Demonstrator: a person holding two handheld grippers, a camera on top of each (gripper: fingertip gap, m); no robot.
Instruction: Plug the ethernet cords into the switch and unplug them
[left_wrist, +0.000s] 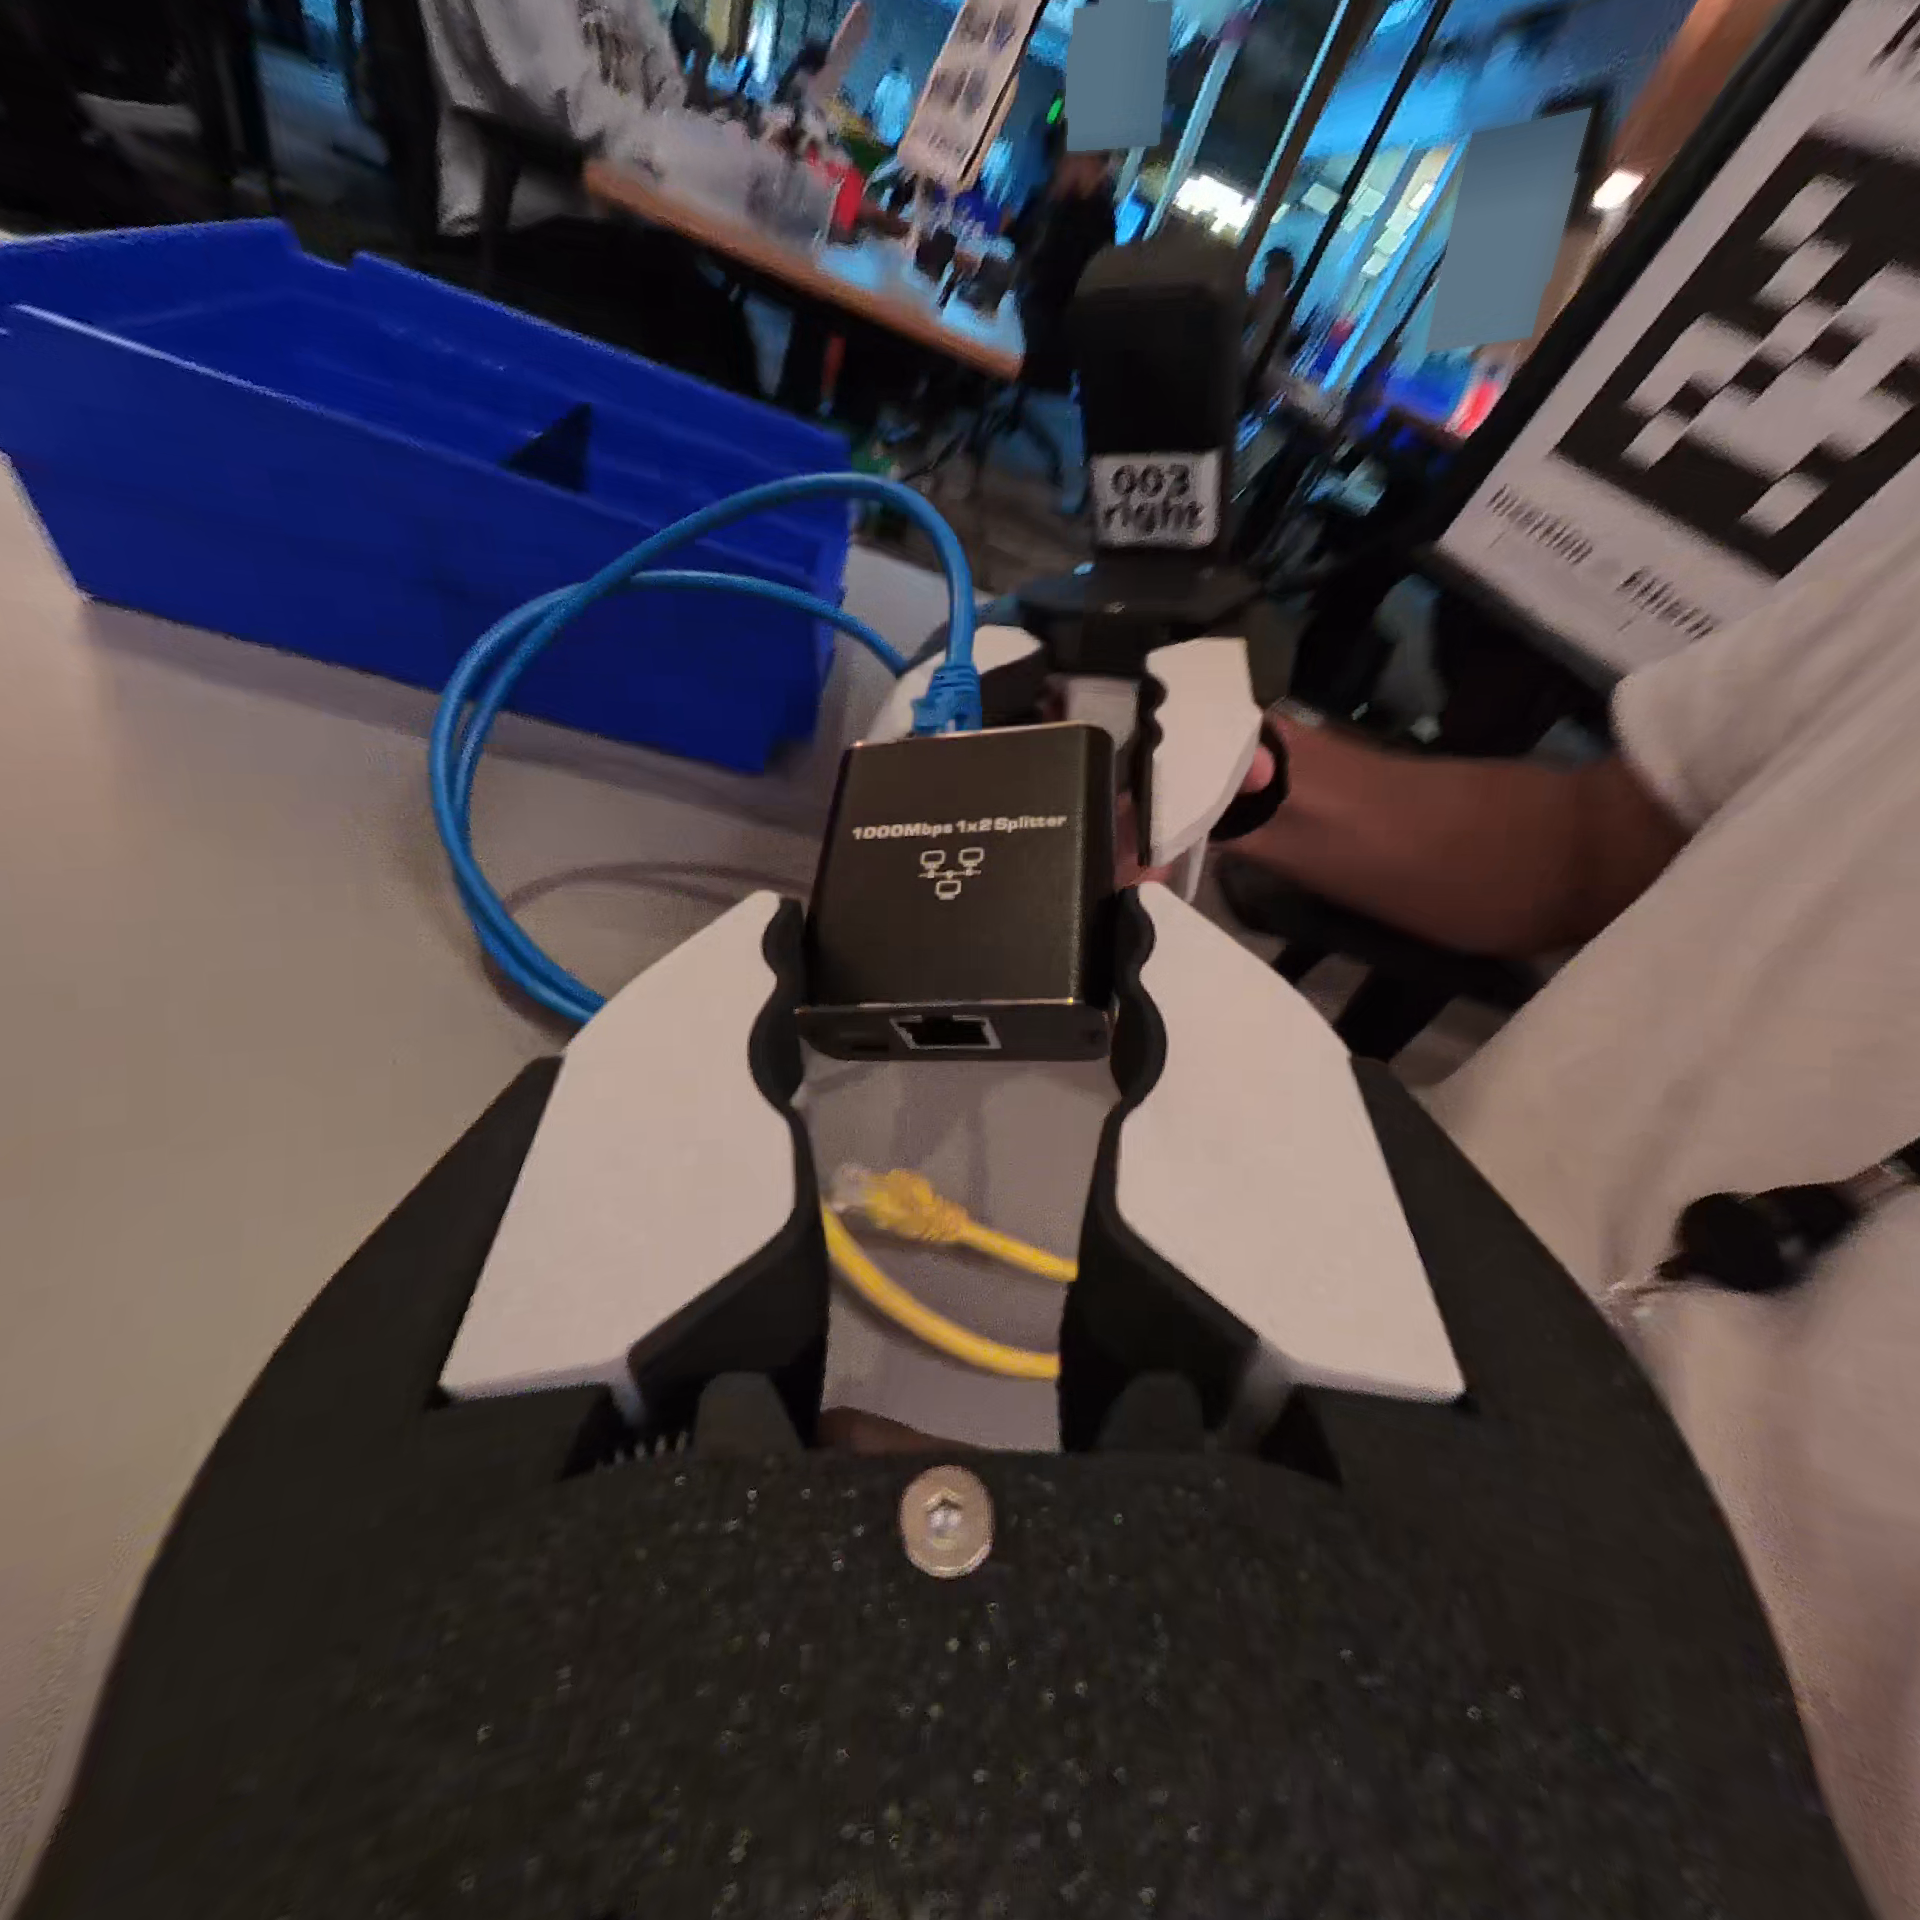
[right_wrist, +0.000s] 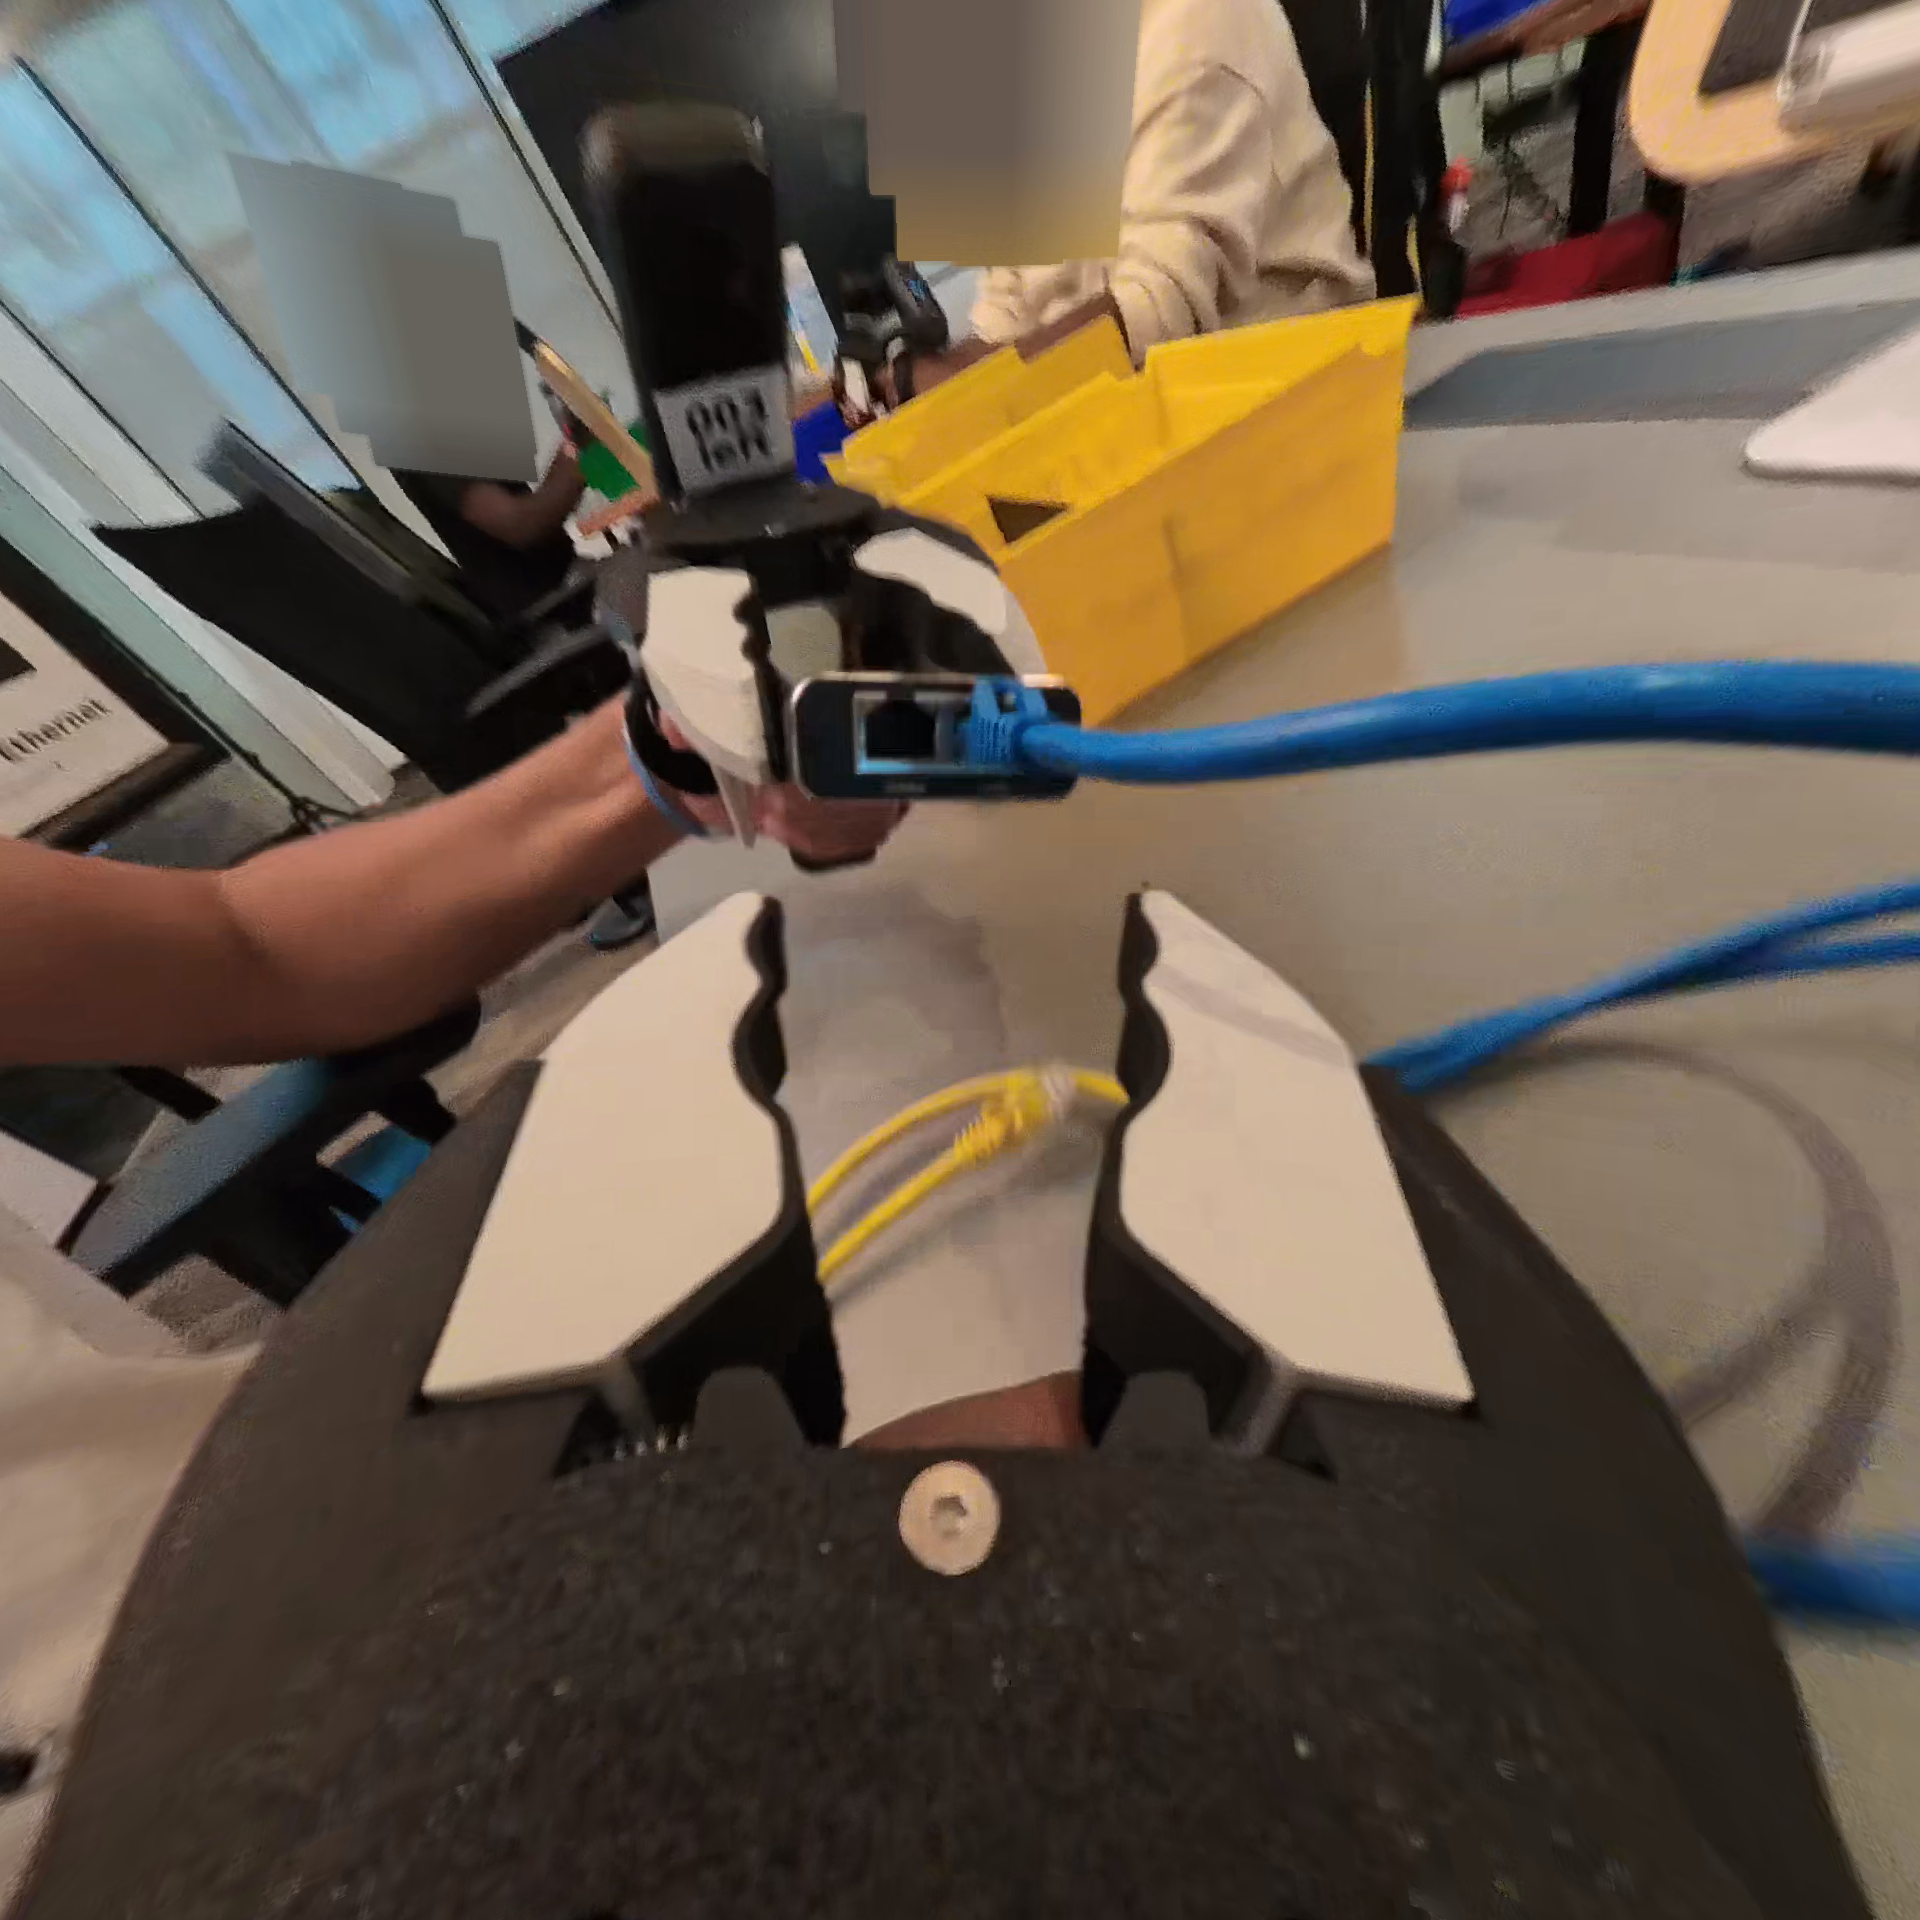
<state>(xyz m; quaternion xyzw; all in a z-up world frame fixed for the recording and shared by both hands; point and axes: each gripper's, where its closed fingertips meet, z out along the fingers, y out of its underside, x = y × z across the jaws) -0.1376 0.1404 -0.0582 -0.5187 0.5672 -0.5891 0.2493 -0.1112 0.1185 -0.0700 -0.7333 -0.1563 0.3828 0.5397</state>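
- the left gripper is clamped on the sides of the small black switch and holds it clear of the grey table.
- a blue ethernet cord is seated in one of the two ports on the switch's far face; in the right wrist view the neighbouring port shows dark and empty.
- the single port on the switch's near face, facing the left wrist camera, is also empty.
- the right gripper hangs above the table with its jaws spread wide and nothing between them, facing the switch's two-port side and near it.
- a yellow ethernet cord lies loose on the table below both grippers, its plug end free and not gripped.
- the blue cord's slack loops across the table in front of a blue bin; a yellow bin stands farther off.
- judged from this, one cord is in; the yellow one has yet to be picked up and plugged, and all unplugging is still to come.
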